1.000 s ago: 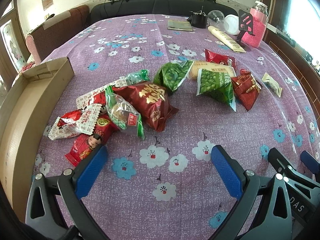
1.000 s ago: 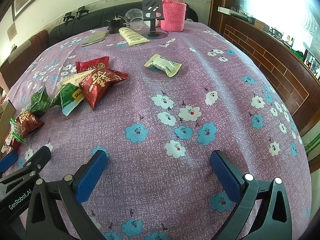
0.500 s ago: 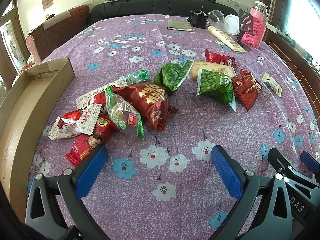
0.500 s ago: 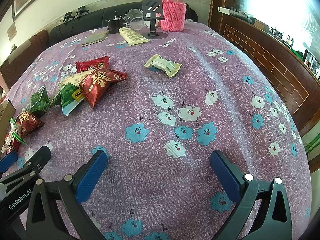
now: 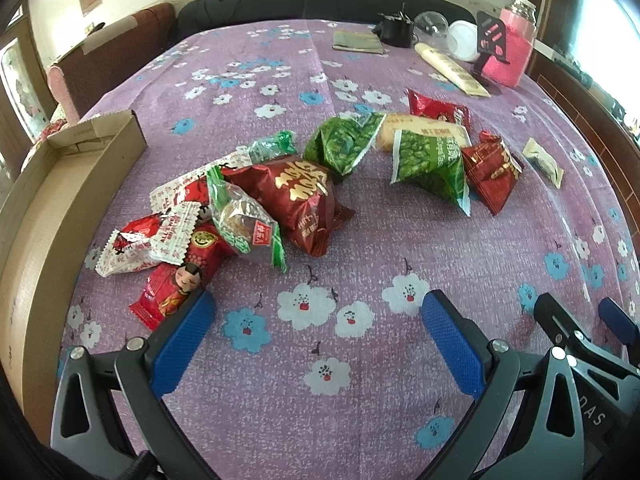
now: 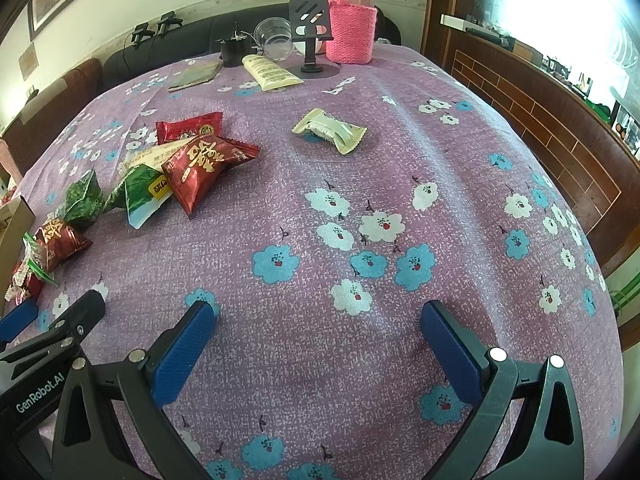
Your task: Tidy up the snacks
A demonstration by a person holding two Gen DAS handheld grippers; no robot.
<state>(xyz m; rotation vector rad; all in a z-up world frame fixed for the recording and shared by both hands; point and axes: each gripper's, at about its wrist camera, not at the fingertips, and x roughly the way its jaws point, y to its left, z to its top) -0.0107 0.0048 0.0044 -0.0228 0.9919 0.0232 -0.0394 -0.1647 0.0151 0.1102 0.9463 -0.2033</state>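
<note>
Left wrist view: left claw (image 5: 316, 316) spread empty, its left pad beside the red snack packet (image 5: 176, 286).

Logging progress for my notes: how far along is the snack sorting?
Nothing looks done: the cardboard box shows no snacks inside. Nothing is in hand: left tool and right tool hang open above the cloth. All remains: the snack pile and the lone pale packet.
</note>
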